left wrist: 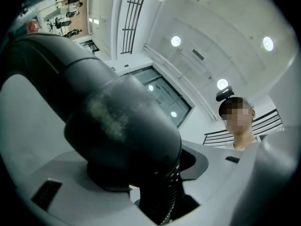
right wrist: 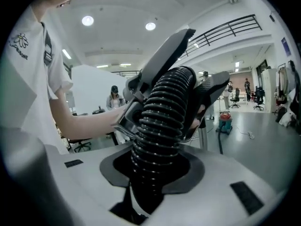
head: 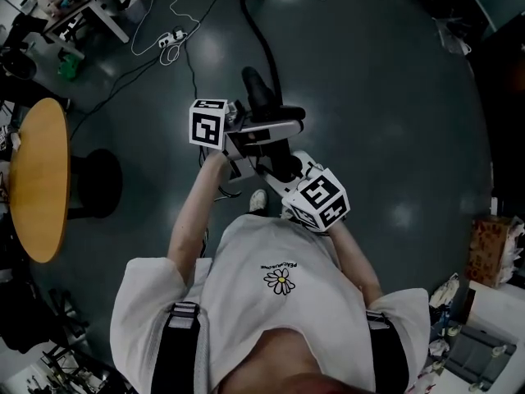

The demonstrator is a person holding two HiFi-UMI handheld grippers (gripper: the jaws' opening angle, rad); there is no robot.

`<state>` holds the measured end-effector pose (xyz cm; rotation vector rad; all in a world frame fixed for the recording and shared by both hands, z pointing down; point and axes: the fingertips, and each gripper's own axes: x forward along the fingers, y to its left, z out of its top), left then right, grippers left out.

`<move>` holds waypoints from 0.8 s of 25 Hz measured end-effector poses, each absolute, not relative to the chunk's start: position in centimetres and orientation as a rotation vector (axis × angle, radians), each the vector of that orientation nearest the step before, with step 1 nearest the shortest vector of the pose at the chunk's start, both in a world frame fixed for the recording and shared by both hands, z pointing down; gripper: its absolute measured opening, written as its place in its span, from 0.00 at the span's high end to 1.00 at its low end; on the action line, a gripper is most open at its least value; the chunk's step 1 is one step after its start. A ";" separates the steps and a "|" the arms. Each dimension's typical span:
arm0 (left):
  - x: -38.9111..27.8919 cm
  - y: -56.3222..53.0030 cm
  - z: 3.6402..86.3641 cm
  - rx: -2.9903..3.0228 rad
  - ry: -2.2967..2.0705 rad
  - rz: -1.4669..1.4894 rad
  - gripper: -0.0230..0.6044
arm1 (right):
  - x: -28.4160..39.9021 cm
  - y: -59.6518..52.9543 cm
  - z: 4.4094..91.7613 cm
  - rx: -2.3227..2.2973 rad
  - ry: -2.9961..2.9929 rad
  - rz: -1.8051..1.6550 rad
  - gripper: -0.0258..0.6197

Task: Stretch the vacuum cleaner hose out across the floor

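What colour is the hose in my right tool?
Black, with ribs along its length. The hose shows best in the right gripper view.

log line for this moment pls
left hand-held gripper: shut on hose, smooth end | right hand-held gripper: shut on hose, ribbed part | hose trails to vacuum

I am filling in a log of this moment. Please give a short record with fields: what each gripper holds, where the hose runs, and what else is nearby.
left gripper: shut on the hose, at its smooth black end
right gripper: shut on the ribbed part of the hose
hose: runs from the grippers over the floor, away from the person, toward the vacuum
cables: loose on the floor, left of the hose
table: round, wooden, at the person's left
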<state>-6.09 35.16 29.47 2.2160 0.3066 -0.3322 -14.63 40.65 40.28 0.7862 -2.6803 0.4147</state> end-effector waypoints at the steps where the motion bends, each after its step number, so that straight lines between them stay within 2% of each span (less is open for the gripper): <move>1: -6.2 35.1 29.3 2.210 0.313 -0.333 0.61 | -15.0 40.9 40.1 0.742 -2.709 0.431 0.75; 6: -7.3 35.7 28.4 2.217 0.290 -0.409 0.60 | -15.4 42.4 38.8 0.582 -2.829 0.482 0.75; 10: -9.4 34.1 28.8 2.216 0.153 -0.509 0.60 | -14.0 41.2 38.2 0.705 -2.841 0.486 0.74; 14: -9.6 34.5 28.7 2.224 0.133 -0.504 0.61 | -12.4 41.1 37.4 0.796 -2.771 0.343 0.74; 18: -10.7 34.8 27.5 2.232 0.184 -0.524 0.61 | -12.3 40.6 35.7 0.974 -2.558 -0.117 0.70; 20: -12.0 33.7 27.8 2.217 0.160 -0.552 0.61 | -12.8 40.0 35.5 1.000 -2.618 -0.032 0.69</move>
